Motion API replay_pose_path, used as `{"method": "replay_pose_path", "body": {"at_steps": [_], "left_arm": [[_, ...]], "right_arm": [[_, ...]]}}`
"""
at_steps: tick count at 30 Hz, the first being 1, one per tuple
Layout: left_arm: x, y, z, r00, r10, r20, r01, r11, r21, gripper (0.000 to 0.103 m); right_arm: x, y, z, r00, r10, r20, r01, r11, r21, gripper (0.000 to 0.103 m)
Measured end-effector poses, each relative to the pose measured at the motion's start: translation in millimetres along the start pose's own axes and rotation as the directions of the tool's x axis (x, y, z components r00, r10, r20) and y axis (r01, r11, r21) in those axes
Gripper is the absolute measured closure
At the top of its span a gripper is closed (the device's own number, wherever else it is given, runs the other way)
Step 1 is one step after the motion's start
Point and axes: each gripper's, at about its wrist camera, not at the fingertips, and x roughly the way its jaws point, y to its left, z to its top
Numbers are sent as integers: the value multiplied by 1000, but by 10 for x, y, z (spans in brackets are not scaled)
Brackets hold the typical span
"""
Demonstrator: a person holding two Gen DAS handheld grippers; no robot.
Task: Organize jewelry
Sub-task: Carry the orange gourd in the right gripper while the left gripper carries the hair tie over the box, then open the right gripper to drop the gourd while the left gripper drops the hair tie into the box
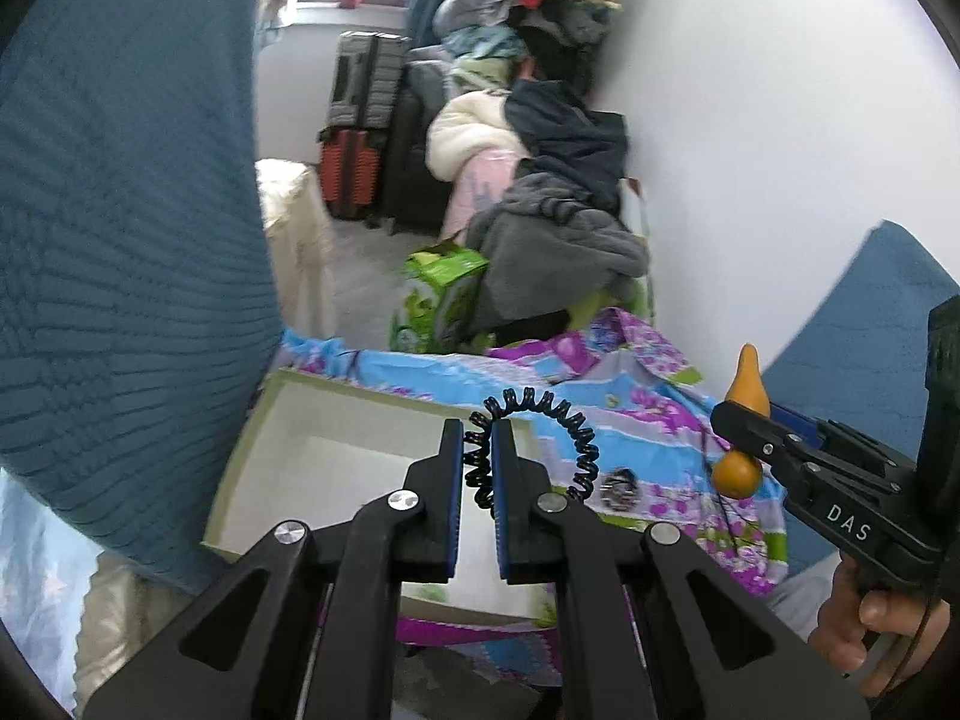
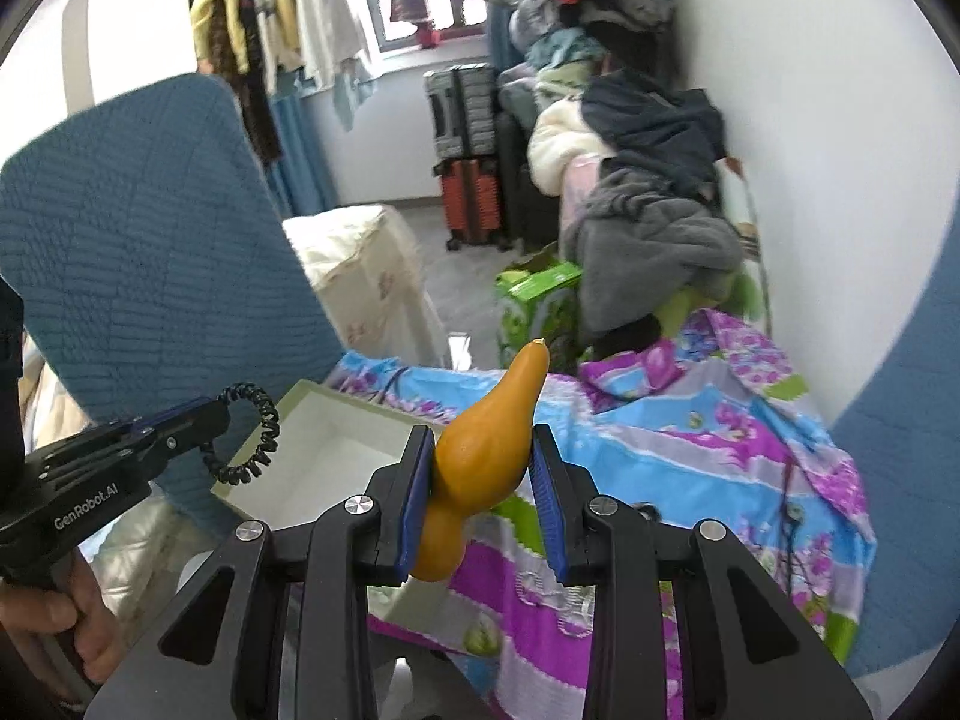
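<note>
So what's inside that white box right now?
The box shows only bare white floor and walls. Its near part is hidden behind the left claw and its coil bracelet.

The white box (image 1: 336,456) lies open from above, hemmed by a blue quilted cushion (image 1: 120,240) on its left.

My left gripper (image 1: 478,468) holds coil band (image 1: 558,420) over box (image 1: 312,420). Right gripper (image 2: 480,492) holds gourd (image 2: 486,456) right of box, above cloth (image 2: 690,468). Ring (image 1: 621,487) on cloth, between my grippers. Suitcases (image 2: 462,150) far behind.
</note>
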Motion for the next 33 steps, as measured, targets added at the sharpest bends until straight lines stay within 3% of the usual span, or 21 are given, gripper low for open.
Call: {"method": "replay_pose_path", "body": {"at_steps": [9,18,25,33], "left_arm": [[375,516,-125,996,47,-72,-52,996,-78,94],[781,884,-271,983,86,-162,-104,989,-108,94],[977,1052,-375,973,91,-211,-121,984,-133,94],[966,1047,-405,973,97,-211,-128,982,-137,93]], "right_arm": [[669,396,-46,993,52,-105,-59,996,-67,74],[1314,671,-233,969,84,-234,-117,985,-129,74],[1570,736,-337,952,83,-295,-129,982,-140,73],[1649,728,-401,940,93,-329,-144,980,-135,72]]}}
